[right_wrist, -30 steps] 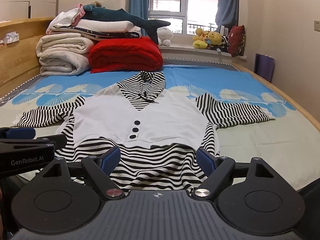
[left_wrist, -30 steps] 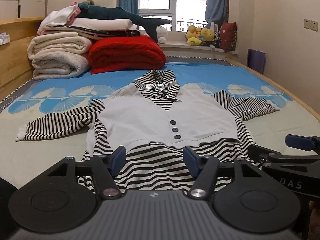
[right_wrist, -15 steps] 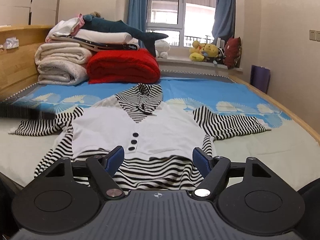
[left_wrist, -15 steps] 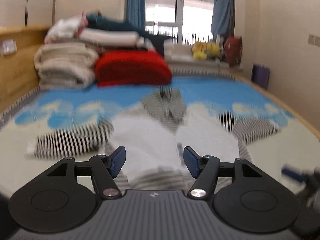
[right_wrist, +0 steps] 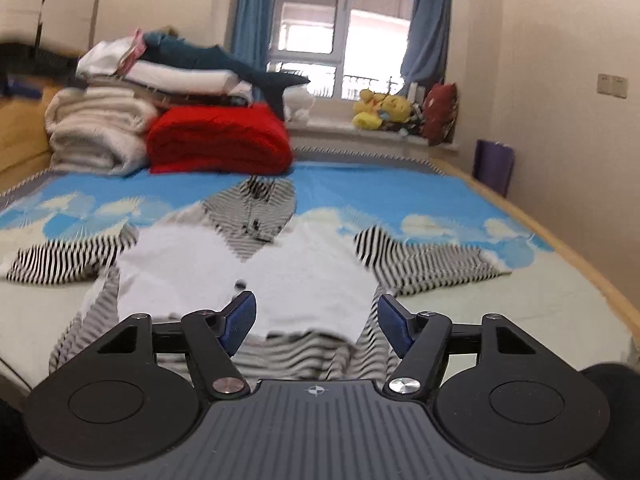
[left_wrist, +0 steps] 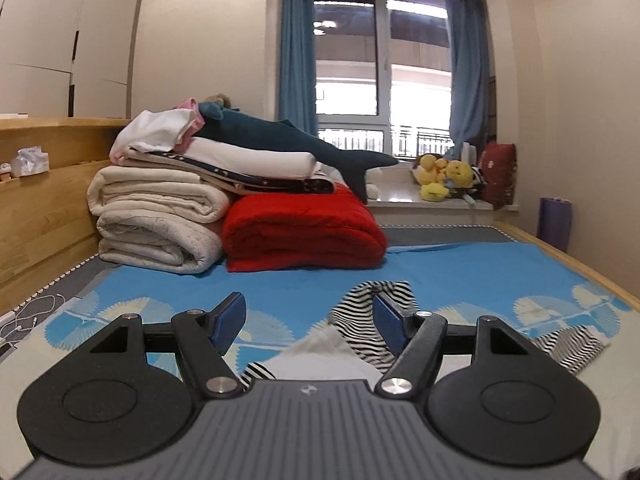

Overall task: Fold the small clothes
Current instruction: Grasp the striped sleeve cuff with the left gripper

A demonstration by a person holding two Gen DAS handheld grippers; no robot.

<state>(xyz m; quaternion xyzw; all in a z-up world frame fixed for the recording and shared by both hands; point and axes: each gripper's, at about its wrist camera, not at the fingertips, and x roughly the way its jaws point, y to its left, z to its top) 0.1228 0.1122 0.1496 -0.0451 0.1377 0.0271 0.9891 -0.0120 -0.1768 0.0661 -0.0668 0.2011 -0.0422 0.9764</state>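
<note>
Both your left gripper [left_wrist: 308, 326] (opening) and right gripper [right_wrist: 316, 322] (closing) are empty; grab the striped top [right_wrist: 280, 264] by a sleeve first.

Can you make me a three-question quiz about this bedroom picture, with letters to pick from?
1. Where does the striped top lie?
A. spread on the bed
B. on the windowsill
C. on the blanket pile

2. What colour is the folded blanket next to the cream quilts?
A. green
B. red
C. yellow

3. Is the right gripper pinching anything?
A. yes, a sleeve
B. yes, a toy
C. no, nothing

Answers:
1. A, the top is flat on the blue sheet with both sleeves stretched out.
2. B, it is bright red beside the pale quilts.
3. C, its blue pads stand apart above the cloth while its jaws are closing, with nothing pressed between them.
</note>
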